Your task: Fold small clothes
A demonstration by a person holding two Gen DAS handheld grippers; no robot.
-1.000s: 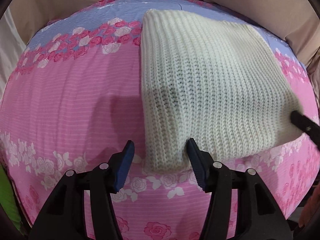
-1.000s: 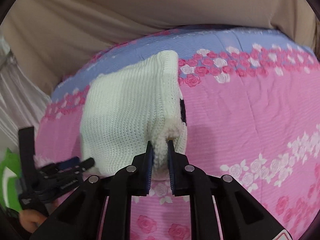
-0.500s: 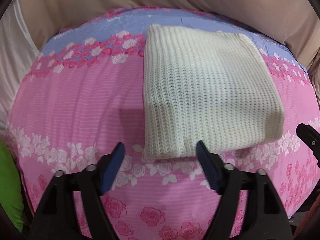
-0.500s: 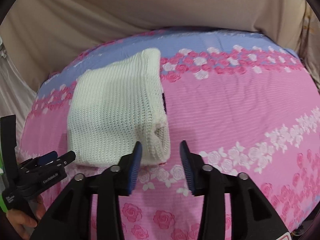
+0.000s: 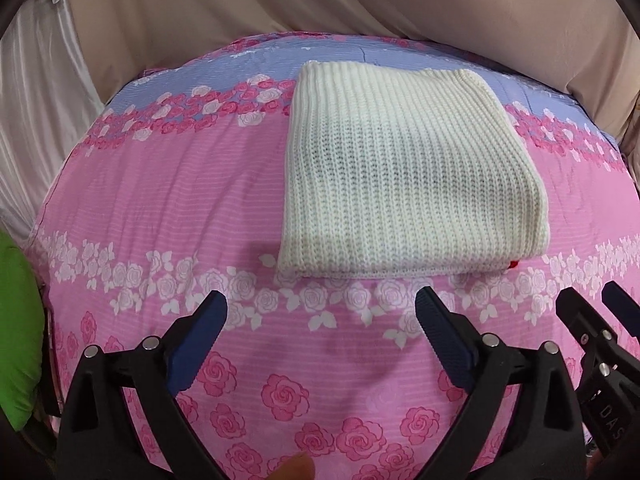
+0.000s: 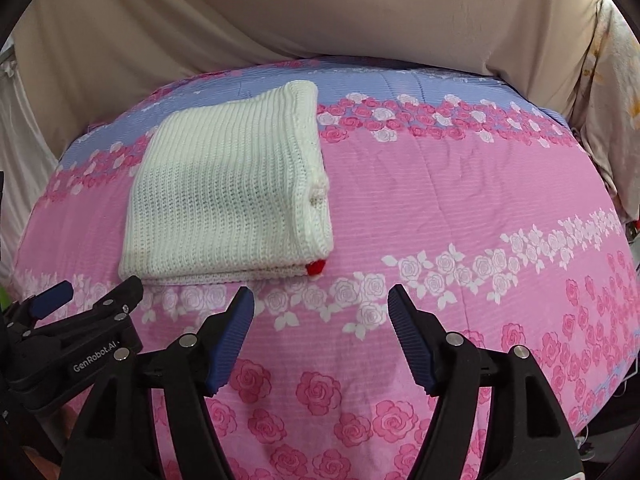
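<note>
A cream knitted garment lies folded into a neat rectangle on the pink floral bedspread. It also shows in the right wrist view, with a small red bit at its near right corner. My left gripper is open and empty, held back from the garment's near edge. My right gripper is open and empty, near the garment's near right corner and apart from it. The right gripper also shows at the right edge of the left wrist view. The left gripper shows at the left of the right wrist view.
A beige cloth hangs behind the bed. A white curtain and a green object are at the left. The bedspread has a blue band at the far side.
My right gripper let go of the garment's corner and opened. Both grippers drew back toward the near side of the bed. The garment lies flat and folded.
</note>
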